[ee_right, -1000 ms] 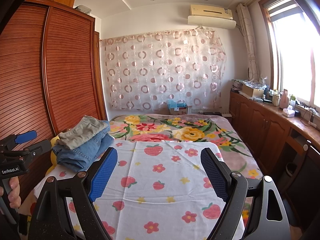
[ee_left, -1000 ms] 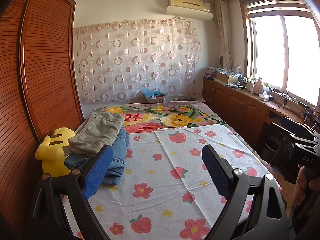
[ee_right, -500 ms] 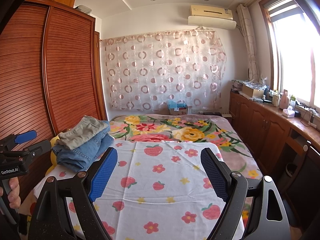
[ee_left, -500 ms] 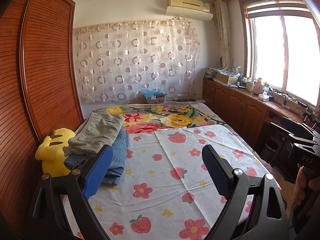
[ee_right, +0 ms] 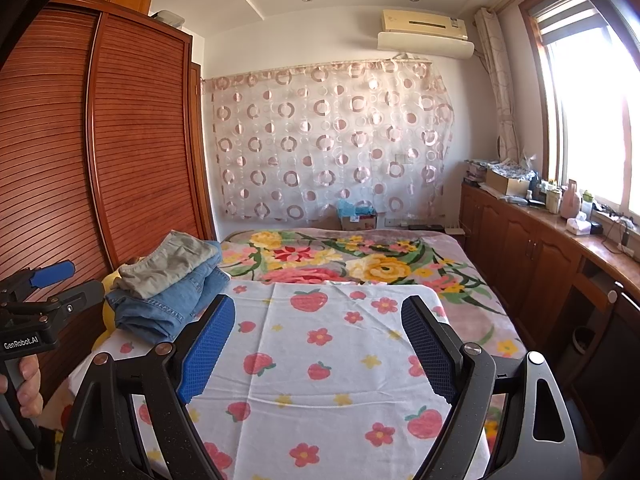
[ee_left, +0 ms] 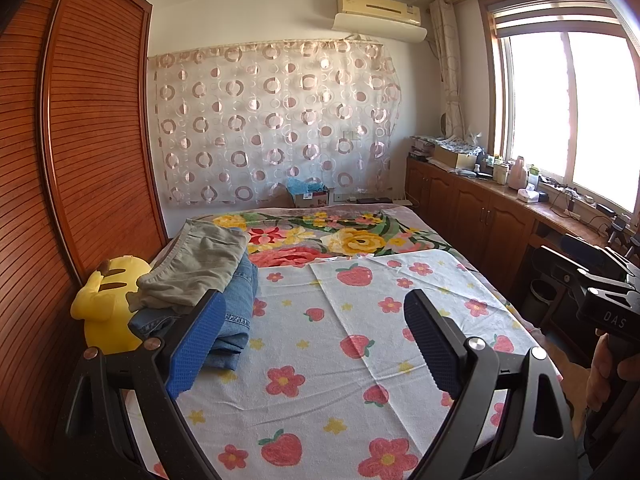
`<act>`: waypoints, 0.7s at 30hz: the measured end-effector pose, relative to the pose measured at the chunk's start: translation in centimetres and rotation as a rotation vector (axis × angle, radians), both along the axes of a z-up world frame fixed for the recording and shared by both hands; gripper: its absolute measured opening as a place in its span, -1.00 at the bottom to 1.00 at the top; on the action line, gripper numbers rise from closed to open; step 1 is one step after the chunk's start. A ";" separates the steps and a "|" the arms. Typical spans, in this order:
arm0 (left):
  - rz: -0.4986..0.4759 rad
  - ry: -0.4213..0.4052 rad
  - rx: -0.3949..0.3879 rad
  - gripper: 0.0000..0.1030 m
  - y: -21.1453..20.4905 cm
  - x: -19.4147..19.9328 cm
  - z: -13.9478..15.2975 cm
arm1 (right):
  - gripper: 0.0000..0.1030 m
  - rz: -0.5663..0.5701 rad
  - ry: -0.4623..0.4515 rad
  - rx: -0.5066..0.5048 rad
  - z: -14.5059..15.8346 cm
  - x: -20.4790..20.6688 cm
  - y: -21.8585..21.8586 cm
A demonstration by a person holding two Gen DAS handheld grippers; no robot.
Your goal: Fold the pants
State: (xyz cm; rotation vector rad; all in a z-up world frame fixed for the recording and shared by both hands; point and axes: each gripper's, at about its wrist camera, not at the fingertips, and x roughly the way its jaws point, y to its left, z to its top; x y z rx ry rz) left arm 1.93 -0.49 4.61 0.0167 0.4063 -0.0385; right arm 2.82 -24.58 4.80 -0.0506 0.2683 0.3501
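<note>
A stack of folded pants lies at the left edge of the bed: khaki pants [ee_left: 196, 264] on top of blue jeans [ee_left: 236, 312]. The stack also shows in the right wrist view, khaki pants [ee_right: 168, 264] over jeans [ee_right: 168, 308]. My left gripper [ee_left: 314, 332] is open and empty, held above the strawberry-print sheet [ee_left: 340, 360], just right of the stack. My right gripper [ee_right: 318, 336] is open and empty above the same sheet [ee_right: 320, 360]. Each gripper's body shows at the edge of the other view.
A yellow plush toy [ee_left: 106, 304] sits between the stack and the wooden wardrobe [ee_left: 60, 160] on the left. A floral blanket [ee_left: 340, 240] covers the far bed. Wooden cabinets [ee_left: 480, 216] with clutter run along the right under the window.
</note>
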 end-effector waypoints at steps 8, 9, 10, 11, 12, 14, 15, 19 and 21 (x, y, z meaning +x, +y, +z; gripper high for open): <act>-0.001 0.000 0.001 0.77 0.0 0.0 0.0 | 0.68 0.002 0.000 -0.001 -0.1 -0.1 0.1; 0.000 0.000 0.002 0.77 0.1 0.0 0.0 | 0.68 0.003 -0.001 -0.001 -0.1 -0.1 0.1; 0.000 0.000 0.000 0.77 0.0 0.0 0.0 | 0.68 0.002 -0.001 -0.001 0.0 -0.1 0.0; 0.000 0.000 -0.001 0.77 0.0 0.0 0.0 | 0.68 0.003 -0.001 0.000 -0.1 -0.1 0.1; 0.000 0.000 0.000 0.77 0.0 0.0 0.0 | 0.68 0.002 -0.001 0.000 -0.1 -0.1 0.1; -0.001 -0.001 0.001 0.77 0.0 0.0 0.0 | 0.68 0.002 -0.001 0.000 -0.1 -0.1 0.1; 0.000 0.000 0.001 0.77 0.0 0.0 0.0 | 0.68 0.002 -0.001 0.001 -0.1 -0.1 0.1; 0.000 -0.001 0.001 0.77 0.0 0.0 0.0 | 0.68 0.002 -0.001 0.001 0.0 -0.1 0.1; 0.000 0.000 0.000 0.77 0.0 0.0 0.0 | 0.68 0.002 -0.002 0.000 -0.1 -0.1 0.0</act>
